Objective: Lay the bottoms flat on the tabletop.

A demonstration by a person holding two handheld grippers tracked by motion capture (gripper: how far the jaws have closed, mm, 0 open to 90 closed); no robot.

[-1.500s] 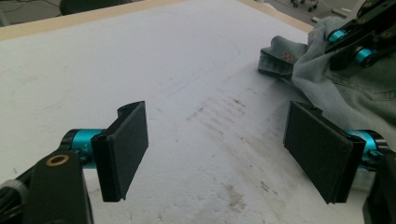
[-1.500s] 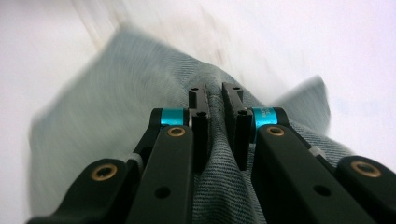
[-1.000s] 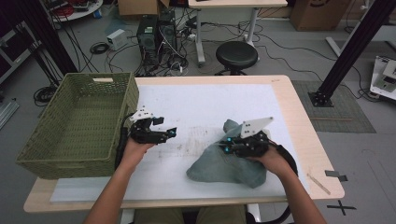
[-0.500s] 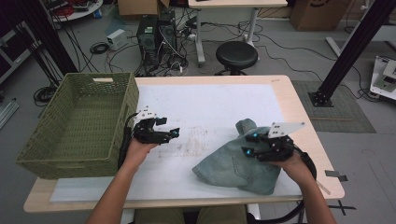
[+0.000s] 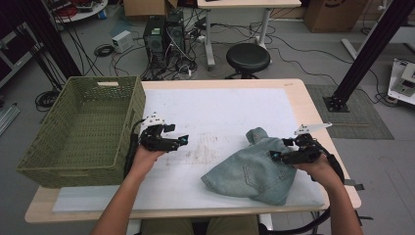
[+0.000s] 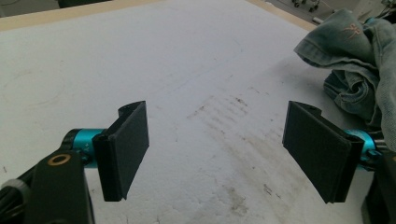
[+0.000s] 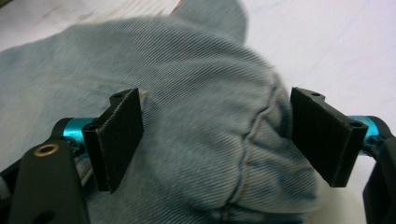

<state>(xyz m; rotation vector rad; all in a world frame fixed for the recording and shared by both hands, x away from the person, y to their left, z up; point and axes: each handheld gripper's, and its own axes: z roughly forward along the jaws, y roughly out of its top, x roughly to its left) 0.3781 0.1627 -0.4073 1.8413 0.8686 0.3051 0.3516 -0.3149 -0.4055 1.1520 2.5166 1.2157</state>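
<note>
High view: crumpled light-blue denim garment (image 5: 254,169) lying on the white sheet of the wooden desk (image 5: 298,93), directly under and in front of the right tool (image 5: 278,155). Left tool (image 5: 182,141) well apart from the cloth, hovering above a bare, slightly stained part of the sheet. Large olive-green woven plastic basket (image 5: 80,127) just beside the left tool, on its outer side, apparently empty. Nothing lying between either tool and the denim. Round black stool (image 5: 248,58) and tangled cables on the floor, far beyond the desk, of no concern.

Left gripper view: left tool (image 6: 215,149) spread wide, nothing between the pads, only stained white sheet below. Bunched edge of the denim (image 6: 355,60) ahead and off to the tool's right, with thick folded seams.

Right gripper view: right tool (image 7: 217,140) also spread wide, holding nothing, though a raised hump of denim (image 7: 205,130) sits right between the pads, with a stitched seam running down near the right pad.

Judgement on handling: soft and limp, yet fairly thick and somewhat heavy for cloth; not fragile, not slippery thanks to the rough twill. Likely to sag and unfold when lifted. Best to pinch a doubled fold or the seam ridge, deep enough to catch more than one layer.
</note>
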